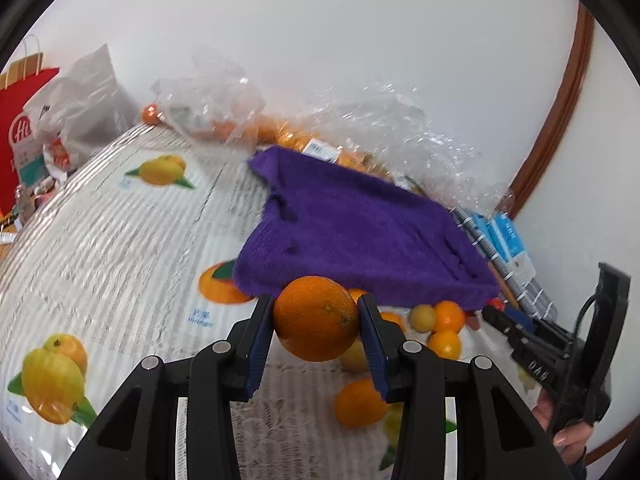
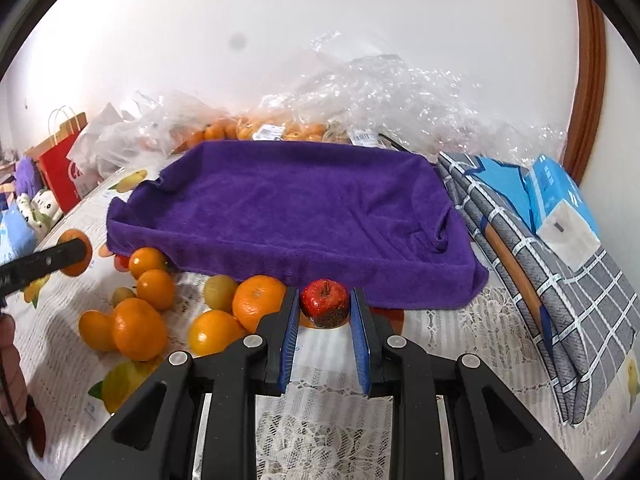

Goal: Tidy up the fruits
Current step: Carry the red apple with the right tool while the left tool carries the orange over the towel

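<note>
Left wrist: left gripper (image 1: 317, 322) clamps orange (image 1: 316, 318), held above tablecloth (image 1: 120, 248), just before purple towel (image 1: 360, 232). Loose citrus (image 1: 444, 330) near towel's edge.

Right wrist: right gripper (image 2: 325, 310) partly open around red fruit (image 2: 324, 303) on tablecloth, at towel's front edge; contact unclear. Citrus pile (image 2: 160, 316) left.

1. A lived-in home, its table spread with a fruit-printed plastic tablecloth (image 1: 120, 216) under a lace overlay (image 2: 328, 432)
2. Crumpled clear produce bags (image 2: 384, 92) of oranges line the plain white wall (image 2: 280, 20); a red paper shopping bag (image 2: 60, 176) stands at the table's far end
3. A purple towel (image 2: 296, 208), folded checked cloth (image 2: 576, 304) and tissue pack (image 2: 560, 204) share the tabletop, beside a wooden door frame (image 2: 590, 80)
</note>
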### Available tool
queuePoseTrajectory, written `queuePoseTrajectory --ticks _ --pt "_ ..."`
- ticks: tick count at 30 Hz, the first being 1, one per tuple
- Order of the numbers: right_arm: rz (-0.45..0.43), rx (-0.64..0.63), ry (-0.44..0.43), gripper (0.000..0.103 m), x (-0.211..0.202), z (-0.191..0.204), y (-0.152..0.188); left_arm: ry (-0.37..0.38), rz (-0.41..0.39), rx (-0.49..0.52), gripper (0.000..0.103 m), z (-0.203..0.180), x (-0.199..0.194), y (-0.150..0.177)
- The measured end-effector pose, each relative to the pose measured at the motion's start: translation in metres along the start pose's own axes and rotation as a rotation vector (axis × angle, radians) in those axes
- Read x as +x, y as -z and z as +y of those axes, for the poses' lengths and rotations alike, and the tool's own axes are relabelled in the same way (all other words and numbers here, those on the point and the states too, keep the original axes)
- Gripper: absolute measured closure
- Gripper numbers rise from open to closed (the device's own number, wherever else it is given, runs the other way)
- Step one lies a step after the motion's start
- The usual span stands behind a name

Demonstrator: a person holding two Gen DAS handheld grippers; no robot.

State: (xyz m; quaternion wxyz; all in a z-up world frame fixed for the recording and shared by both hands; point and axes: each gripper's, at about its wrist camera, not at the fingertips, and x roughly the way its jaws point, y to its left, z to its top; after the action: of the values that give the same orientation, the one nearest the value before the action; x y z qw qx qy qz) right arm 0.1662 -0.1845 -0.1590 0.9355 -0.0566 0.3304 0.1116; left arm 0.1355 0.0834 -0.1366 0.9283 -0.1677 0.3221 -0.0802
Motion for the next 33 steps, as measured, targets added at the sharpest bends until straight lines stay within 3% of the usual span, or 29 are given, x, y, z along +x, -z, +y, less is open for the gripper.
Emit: queuePoseTrajectory --ticks 6,17,22,26,33 --pt "-0.005 0.032 -0.033 0.078 -0.014 0.000 -0.019 0.007 -0.058 0.040 0.063 -0.021 -0.008 -0.035" --pt "-0.089 0.052 0.024 0.078 -0.004 -0.013 -0.081 -0.036 -0.115 0.050 0.063 -0.035 0.048 -0.095" --pt "-0.099 0.091 0.028 0.078 0.023 -0.022 -0.096 0.027 -0.084 0.011 0.063 -0.026 0.081 -0.089" --pt "-0.037 0.117 0.024 0.078 0.052 -0.031 -0.087 0.026 -0.064 -0.006 0.063 -0.020 0.095 -0.081" --pt "-0.022 0.120 0.047 0.078 0.065 -0.043 -0.077 0.037 -0.047 -0.034 0.063 -0.014 0.105 -0.078"
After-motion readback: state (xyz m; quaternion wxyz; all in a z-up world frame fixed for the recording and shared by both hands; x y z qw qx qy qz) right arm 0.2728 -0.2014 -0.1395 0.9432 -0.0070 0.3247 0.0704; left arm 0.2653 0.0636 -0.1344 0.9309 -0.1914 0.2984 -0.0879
